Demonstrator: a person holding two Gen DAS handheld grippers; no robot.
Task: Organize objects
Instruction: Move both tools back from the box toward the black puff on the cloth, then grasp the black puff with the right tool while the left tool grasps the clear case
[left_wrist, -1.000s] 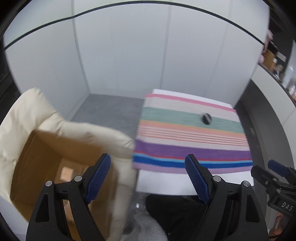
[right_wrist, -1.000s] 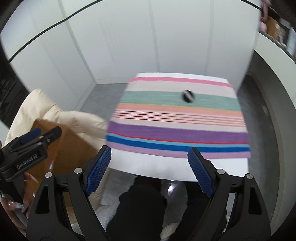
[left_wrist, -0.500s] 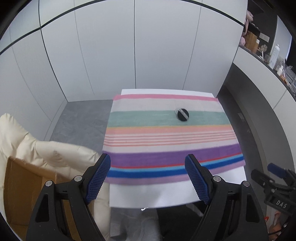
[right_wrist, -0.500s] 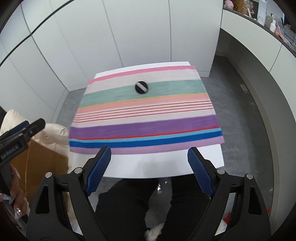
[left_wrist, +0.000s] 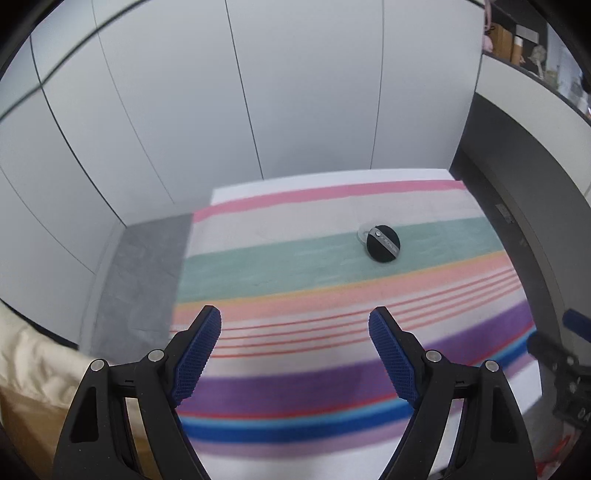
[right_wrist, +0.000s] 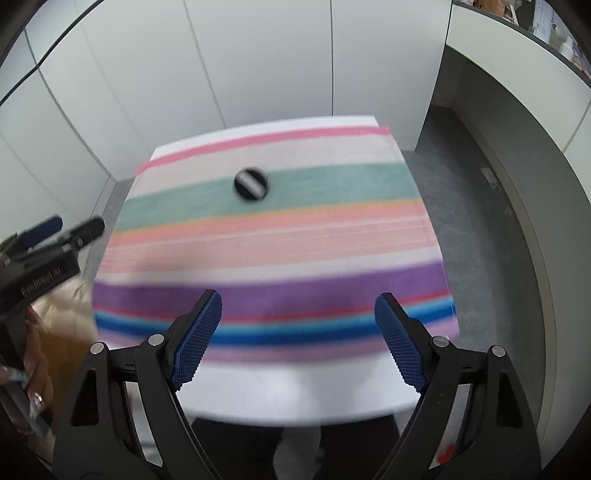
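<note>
A round black puff (left_wrist: 383, 244) lies on the striped towel (left_wrist: 295, 258) ahead-right of the nearer, wide-open left gripper (left_wrist: 294, 325); right gripper (right_wrist: 298, 310) also gapes.

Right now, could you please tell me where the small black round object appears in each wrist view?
Left wrist view: the black round object lies right of centre, on the teal stripe, beyond the open left claw.
Right wrist view: it lies left of centre, blurred, on the same stripe.
Shared landmark: the striped cloth, with its pink far stripe.
</note>
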